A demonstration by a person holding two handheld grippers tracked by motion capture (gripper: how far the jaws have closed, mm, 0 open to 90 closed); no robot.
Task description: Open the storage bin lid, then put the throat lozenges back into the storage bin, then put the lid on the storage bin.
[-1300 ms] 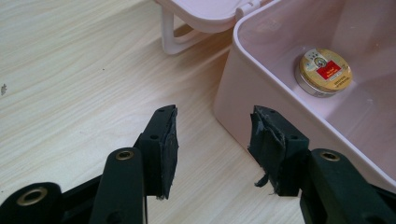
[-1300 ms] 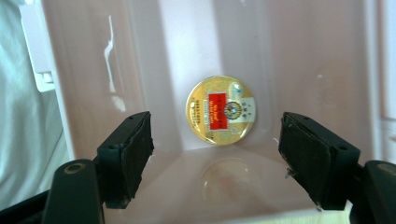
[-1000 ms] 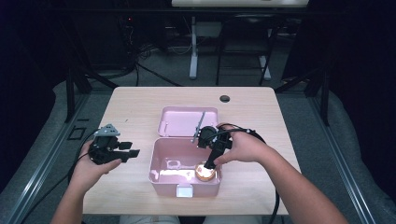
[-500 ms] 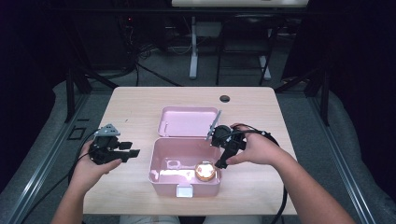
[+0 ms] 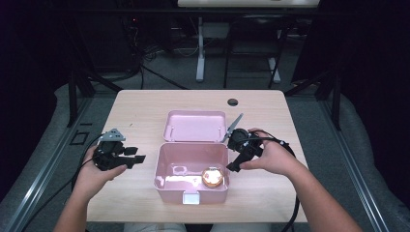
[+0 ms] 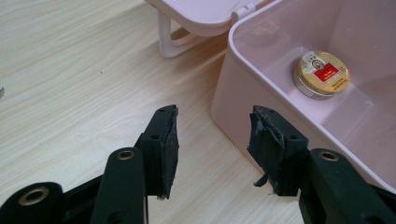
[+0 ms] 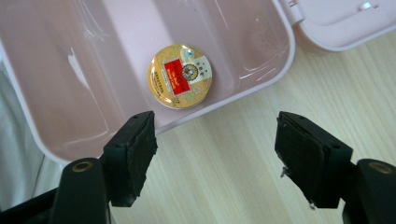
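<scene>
A slip could be expected at the next move, since the open box stands light and unheld on the surface. If the lid were pushed shut by one gripper alone, the whole box might be slid or tipped toward the near edge, which lies just beside its front wall. The lid's thin rim could also be missed or pinched crookedly. Nearest the person, the left gripper is held level beside the box's left wall, its fingers spread with nothing between them. The right gripper is held just off the box's right rim, its fingers likewise spread and empty over bare wood. Inside the box, toward its front right corner, a small round tin is seen lying flat on the floor of the box. The tin is gold, shallow, with a red label and fine print on top. The box is pale pink glossy plastic, and its lid lies back flat behind it.
</scene>
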